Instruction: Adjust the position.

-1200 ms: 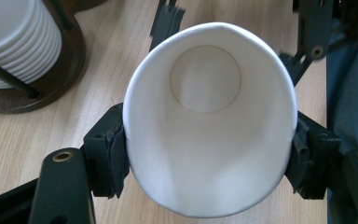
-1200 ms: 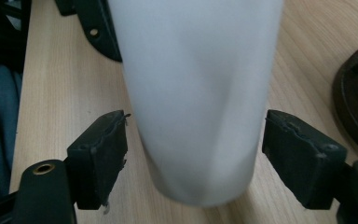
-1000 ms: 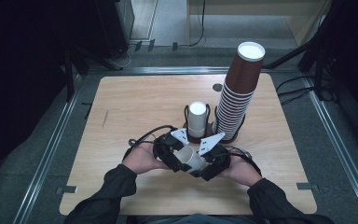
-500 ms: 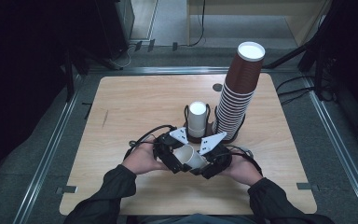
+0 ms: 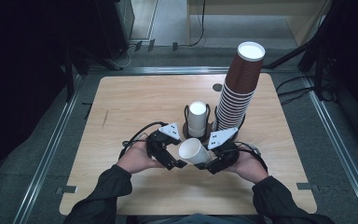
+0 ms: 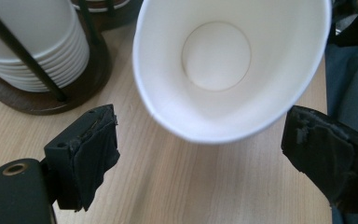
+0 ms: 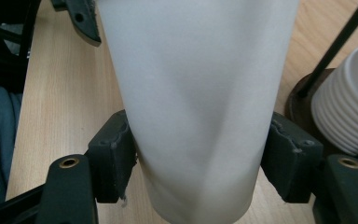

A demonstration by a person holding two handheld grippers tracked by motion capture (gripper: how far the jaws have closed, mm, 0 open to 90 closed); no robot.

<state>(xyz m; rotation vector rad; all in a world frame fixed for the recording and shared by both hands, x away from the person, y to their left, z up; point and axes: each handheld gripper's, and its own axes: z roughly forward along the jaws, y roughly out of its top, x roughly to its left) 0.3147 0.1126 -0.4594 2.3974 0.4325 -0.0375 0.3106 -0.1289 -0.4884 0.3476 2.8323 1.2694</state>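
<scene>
A white paper cup (image 5: 193,150) lies on its side just above the wooden table (image 5: 135,102), between my two grippers. My right gripper (image 5: 210,164) is shut on its lower body; in the right gripper view both pads press the cup (image 7: 196,93) and dent its wall, with the right gripper (image 7: 198,163) having just closed its jaws a little. The cup's open mouth (image 6: 228,70) faces my left gripper (image 6: 207,144). Its jaws have just been opening, and its pads (image 6: 95,144) stand clear on either side of the rim. In the high view my left gripper (image 5: 177,162) sits just left of the mouth.
A short stack of white cups (image 5: 197,119) stands in a dark wire holder at the table's middle. A tall, leaning stack of brown cups (image 5: 237,88) rises right beside it. A small round hole (image 5: 217,87) marks the tabletop behind them. Metal rails border the table.
My left gripper's jaws have opened and come off the cup's rim. The cup's mouth now shows more plainly. Both hands have stayed in place.
</scene>
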